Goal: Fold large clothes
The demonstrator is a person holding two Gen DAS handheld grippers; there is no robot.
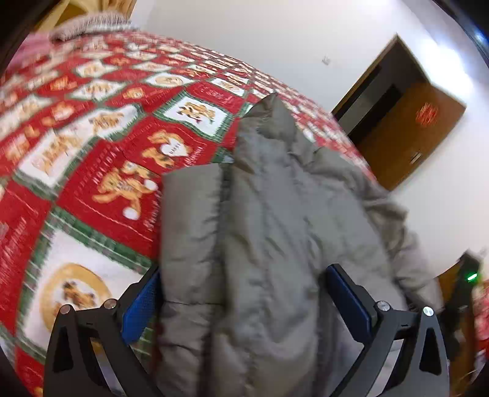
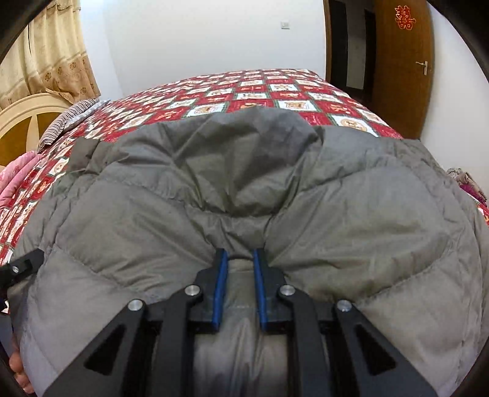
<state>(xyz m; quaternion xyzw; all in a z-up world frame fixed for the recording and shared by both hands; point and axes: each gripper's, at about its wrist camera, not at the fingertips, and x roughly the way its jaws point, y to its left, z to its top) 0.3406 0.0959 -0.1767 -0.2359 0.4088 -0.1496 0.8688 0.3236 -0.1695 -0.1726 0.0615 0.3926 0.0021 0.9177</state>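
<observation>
A big grey puffy coat [image 2: 244, 183] lies on a bed with a red quilt [image 2: 275, 91]. The quilt has red and white squares with green edges. In the squares are little golden bears and some small words, but they are too blurry to read.

The right claw [image 2: 240, 259] has its blue pads [image 2: 220, 284] close together. They pinch a fold of the coat near its edge, and the cloth bunches up around them.

The left claw [image 1: 241, 293] is spread wide. One blue pad [image 1: 139, 305] sits at the left side of the coat and the other at the right, with a thick part of the coat between them. They do not seem to squeeze it. This picture is blurry.

The coat's hood points away toward the far side of the bed.

Behind the bed is a brown door [image 2: 400, 61]. It has a red paper sign [image 2: 405, 17] on it, a Chinese "double happiness" mark. A cream curtain [image 2: 45, 55] hangs at the left, by a round cream headboard [image 2: 27, 113]. A striped pillow [image 2: 67, 119] lies at the top of the bed.
</observation>
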